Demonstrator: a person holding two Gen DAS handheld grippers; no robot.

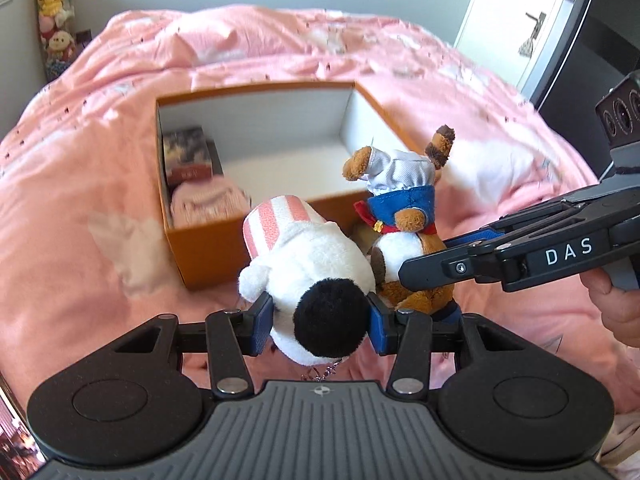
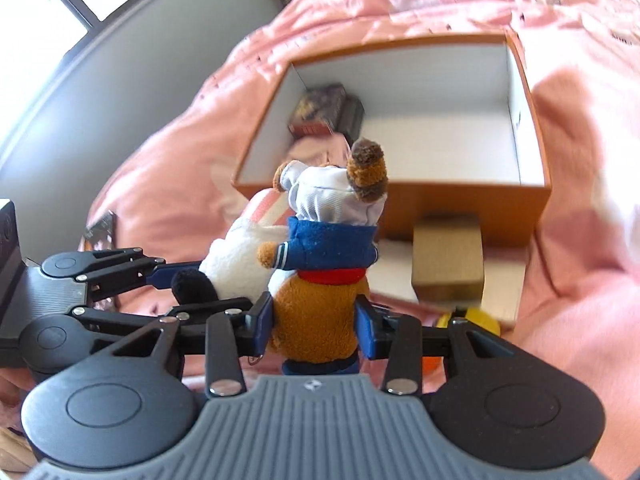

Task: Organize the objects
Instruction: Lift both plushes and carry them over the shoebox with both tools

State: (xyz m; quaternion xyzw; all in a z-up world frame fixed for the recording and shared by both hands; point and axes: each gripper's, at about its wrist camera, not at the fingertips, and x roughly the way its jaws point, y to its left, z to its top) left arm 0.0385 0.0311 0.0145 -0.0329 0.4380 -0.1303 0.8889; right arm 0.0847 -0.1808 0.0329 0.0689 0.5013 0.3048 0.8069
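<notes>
My left gripper (image 1: 320, 322) is shut on a white plush dog (image 1: 316, 264) with a black ear and a pink striped hat, held above the bed in front of the orange box (image 1: 208, 248). My right gripper (image 2: 314, 326) is shut on a brown plush bear (image 2: 320, 300) in a blue jacket and white cap, right beside the dog. The bear also shows in the left wrist view (image 1: 404, 208), with the right gripper (image 1: 424, 276) coming in from the right. The box (image 2: 460, 212) is open and white inside. It holds a small printed carton (image 1: 188, 154) and a pink knit item (image 1: 208, 202) at its left end.
The box lies on a pink duvet (image 1: 100, 160). A tan cardboard block (image 2: 448, 260) and a yellow object (image 2: 480, 318) lie in front of the box. A grey wall and window (image 2: 80, 60) are to the left, a white door (image 1: 516, 20) to the far right.
</notes>
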